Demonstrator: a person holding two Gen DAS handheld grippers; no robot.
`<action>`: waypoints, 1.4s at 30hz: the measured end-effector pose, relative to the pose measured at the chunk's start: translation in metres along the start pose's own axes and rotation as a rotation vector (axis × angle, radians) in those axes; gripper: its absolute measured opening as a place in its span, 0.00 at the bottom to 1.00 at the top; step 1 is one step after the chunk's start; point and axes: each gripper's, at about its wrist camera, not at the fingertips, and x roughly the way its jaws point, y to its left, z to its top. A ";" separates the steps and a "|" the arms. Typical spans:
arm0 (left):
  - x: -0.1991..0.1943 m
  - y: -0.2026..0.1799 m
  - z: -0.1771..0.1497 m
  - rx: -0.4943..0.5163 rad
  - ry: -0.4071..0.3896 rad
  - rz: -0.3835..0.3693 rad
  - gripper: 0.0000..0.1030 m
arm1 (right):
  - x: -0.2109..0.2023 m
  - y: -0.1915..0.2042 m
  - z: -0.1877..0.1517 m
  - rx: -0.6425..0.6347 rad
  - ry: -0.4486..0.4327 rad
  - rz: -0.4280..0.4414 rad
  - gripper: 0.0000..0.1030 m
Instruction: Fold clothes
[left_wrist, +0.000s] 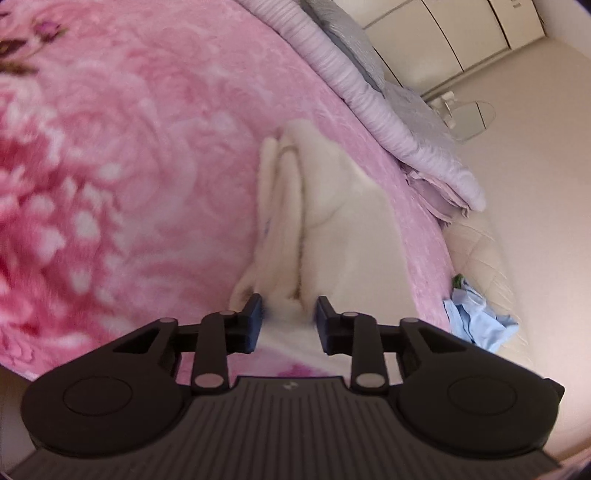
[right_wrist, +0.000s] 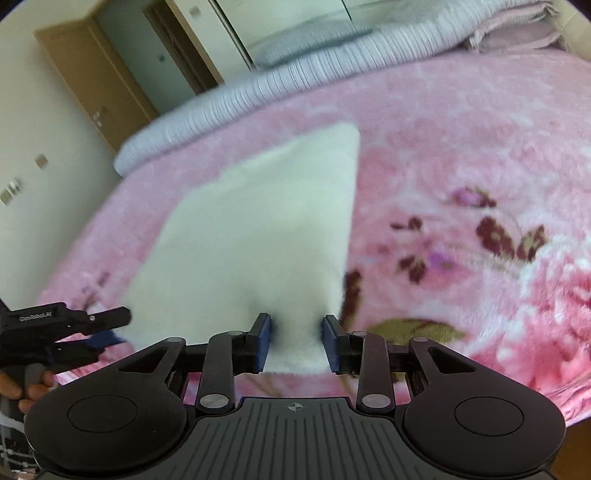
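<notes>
Left wrist view. The left gripper occupies the lower centre, its two blue-padded fingers partly spread, with the near edge of a cream-white fleecy garment lying between them. Whether the pads press the cloth cannot be told; a gap shows beside each pad. The garment runs from the fingers toward 12 o'clock, gathered into long lengthwise folds on its left side and smoother on its right. It rests on a pink floral blanket that fills the left and centre of the view. At 1 o'clock a lilac ribbed quilt and a grey pillow border the blanket. At 3 to 4 o'clock a light blue cloth lies on a pale quilted surface past the blanket's edge.

Right wrist view. The right gripper sits at lower centre, jaws partly spread, straddling the near corner of the same cream-white garment, which here looks flat and roughly four-sided, extending toward 12 o'clock on the pink floral blanket. The image is blurred. At 9 o'clock the left gripper enters from the left edge, touching the garment's near left edge, held by a person's hand. A wooden door stands at 10 o'clock.
</notes>
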 end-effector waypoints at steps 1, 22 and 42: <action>0.000 0.001 -0.001 -0.005 -0.004 0.001 0.23 | 0.003 -0.001 0.000 -0.013 0.010 -0.005 0.30; 0.049 -0.035 0.116 0.092 0.004 0.048 0.31 | 0.024 -0.059 0.116 0.160 -0.057 0.023 0.31; 0.079 -0.061 0.114 0.318 -0.061 0.241 0.13 | 0.080 -0.033 0.122 0.029 -0.013 -0.065 0.14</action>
